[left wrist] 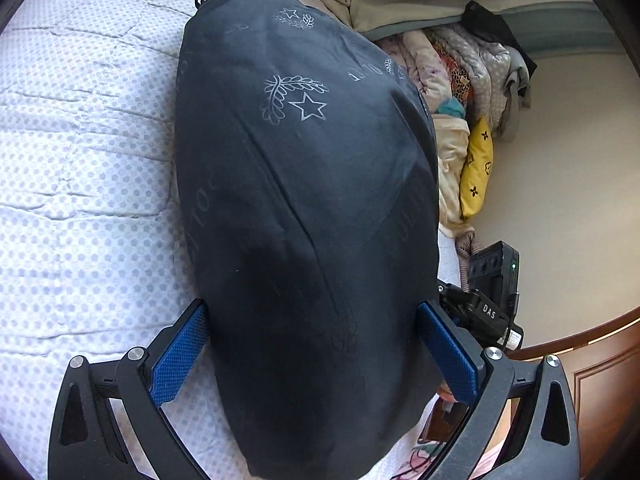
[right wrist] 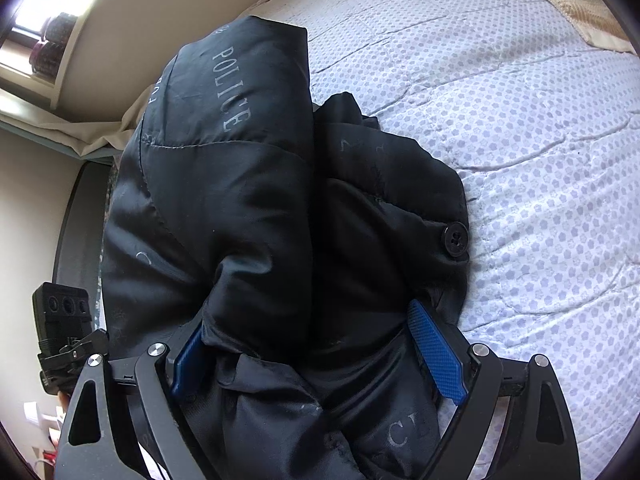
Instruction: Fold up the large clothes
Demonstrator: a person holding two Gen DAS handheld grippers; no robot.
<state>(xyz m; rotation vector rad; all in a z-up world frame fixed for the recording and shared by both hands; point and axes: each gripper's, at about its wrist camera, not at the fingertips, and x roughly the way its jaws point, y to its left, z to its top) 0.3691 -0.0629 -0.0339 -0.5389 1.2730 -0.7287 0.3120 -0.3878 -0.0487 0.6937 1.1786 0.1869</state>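
Both pads of the left gripper [left wrist: 312, 354] spread wide, flanking the folded dark jacket [left wrist: 304, 200] on the dotted bedspread [left wrist: 80, 160] without clamping. Same at the right gripper [right wrist: 316, 354]: apart, bunched lining between, near the button [right wrist: 455, 239]. Best pressed flat, edges squared before lifting away.

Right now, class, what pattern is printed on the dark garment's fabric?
Pale stars and leafy sprigs with lettering on the dark garment; clearest in the left wrist view.
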